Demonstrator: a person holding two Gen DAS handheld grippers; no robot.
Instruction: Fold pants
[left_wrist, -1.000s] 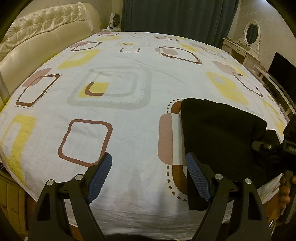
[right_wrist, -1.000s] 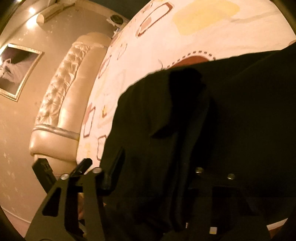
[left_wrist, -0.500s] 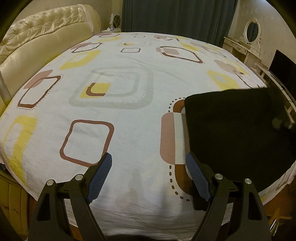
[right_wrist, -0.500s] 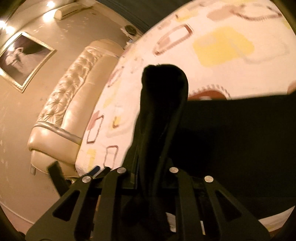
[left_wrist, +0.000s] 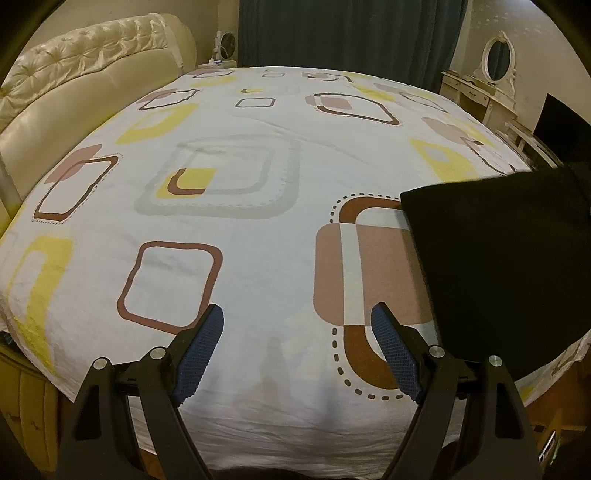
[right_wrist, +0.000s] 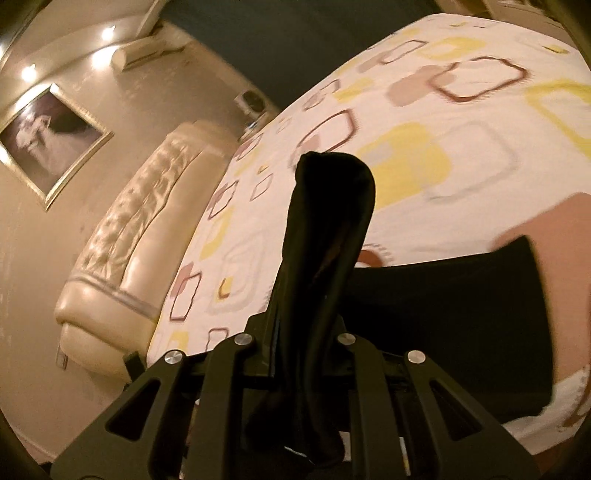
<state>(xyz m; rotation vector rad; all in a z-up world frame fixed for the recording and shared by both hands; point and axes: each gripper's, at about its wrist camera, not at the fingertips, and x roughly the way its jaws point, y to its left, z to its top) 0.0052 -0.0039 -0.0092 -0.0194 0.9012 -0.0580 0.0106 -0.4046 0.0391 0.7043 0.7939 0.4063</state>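
Observation:
The black pants (left_wrist: 502, 266) lie as a flat dark panel on the right side of the patterned bed sheet (left_wrist: 229, 206). My left gripper (left_wrist: 297, 345) is open and empty, hovering over the sheet near the front edge, just left of the pants. My right gripper (right_wrist: 306, 332) is shut on a bunched edge of the pants (right_wrist: 328, 236), which stands up between the jaws; the rest of the pants (right_wrist: 461, 321) spreads flat to the right.
A cream tufted headboard (left_wrist: 74, 85) runs along the bed's left side. Dark curtains (left_wrist: 351, 33) hang behind the bed. A white dressing table with an oval mirror (left_wrist: 495, 74) and a dark screen (left_wrist: 561, 125) stand at the right.
My right gripper closed on the pants' edge and lifted it, drawing the fabric rightward and flatter. The left gripper stayed open in about the same place.

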